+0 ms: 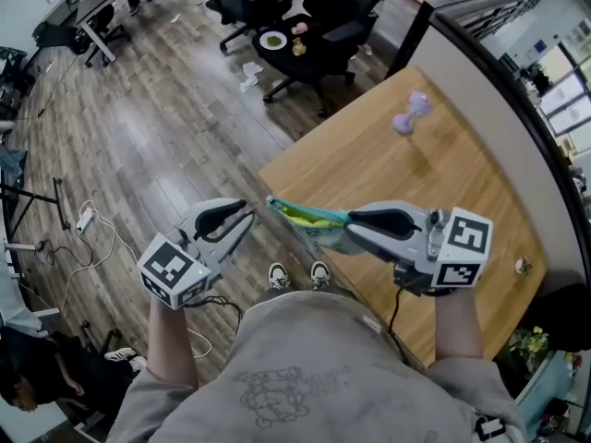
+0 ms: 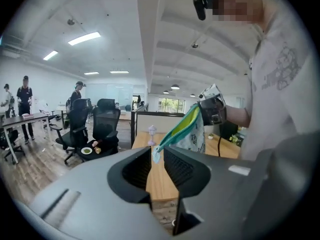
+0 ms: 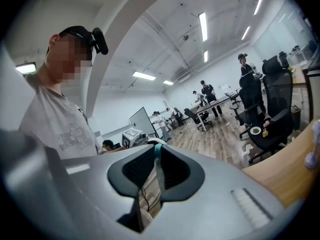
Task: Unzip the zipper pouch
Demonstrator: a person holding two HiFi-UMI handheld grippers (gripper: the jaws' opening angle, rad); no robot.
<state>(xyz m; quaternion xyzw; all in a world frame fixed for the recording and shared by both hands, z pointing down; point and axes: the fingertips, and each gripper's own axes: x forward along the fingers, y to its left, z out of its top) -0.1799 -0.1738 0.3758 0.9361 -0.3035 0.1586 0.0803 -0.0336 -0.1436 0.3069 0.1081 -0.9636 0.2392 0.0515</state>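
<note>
Left gripper (image 2: 157, 152) parted around pouch (image 2: 192, 129) tip, clear only in its view; right gripper (image 3: 157, 149) clamps pouch.

No lettering is legible; the print on the person's shirt (image 1: 277, 390) is too blurred.

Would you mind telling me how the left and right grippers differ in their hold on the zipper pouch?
The right gripper is closed on the zipper pouch; the left gripper has its jaws apart, only the pouch's tip in the gap. The right gripper is over the table, the left gripper over the floor. Both point toward each other.
</note>
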